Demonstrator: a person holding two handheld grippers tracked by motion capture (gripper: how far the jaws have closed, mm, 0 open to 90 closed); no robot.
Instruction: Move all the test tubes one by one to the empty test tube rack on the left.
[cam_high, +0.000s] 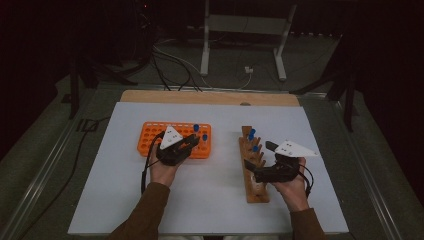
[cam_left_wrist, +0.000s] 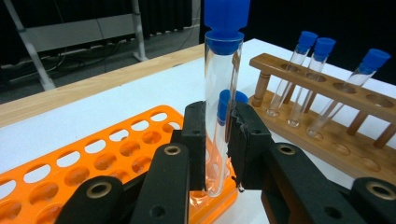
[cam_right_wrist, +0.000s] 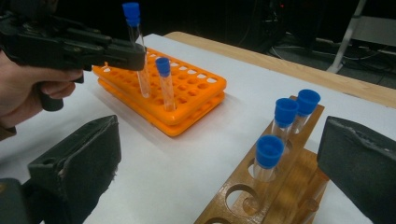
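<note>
My left gripper (cam_left_wrist: 219, 114) is shut on a clear test tube (cam_left_wrist: 222, 65) with a blue cap, which stands upright in a corner hole of the orange rack (cam_left_wrist: 116, 149). A second capped tube (cam_left_wrist: 240, 97) stands just behind it. From above, the left gripper (cam_high: 194, 141) sits at the orange rack's (cam_high: 150, 140) right end. My right gripper (cam_right_wrist: 222, 154) is open wide, its jaws on either side of the wooden rack (cam_right_wrist: 261, 200). That rack holds three blue-capped tubes (cam_right_wrist: 270, 156). In the high view the right gripper (cam_high: 252, 173) rests against the wooden rack (cam_high: 257, 192).
A white mat (cam_high: 210, 200) covers the table, with a bare wooden strip (cam_high: 210, 96) at the far edge. Most holes of the orange rack and the near holes of the wooden rack hold nothing. Cables and a metal stand (cam_high: 240, 35) lie on the floor beyond.
</note>
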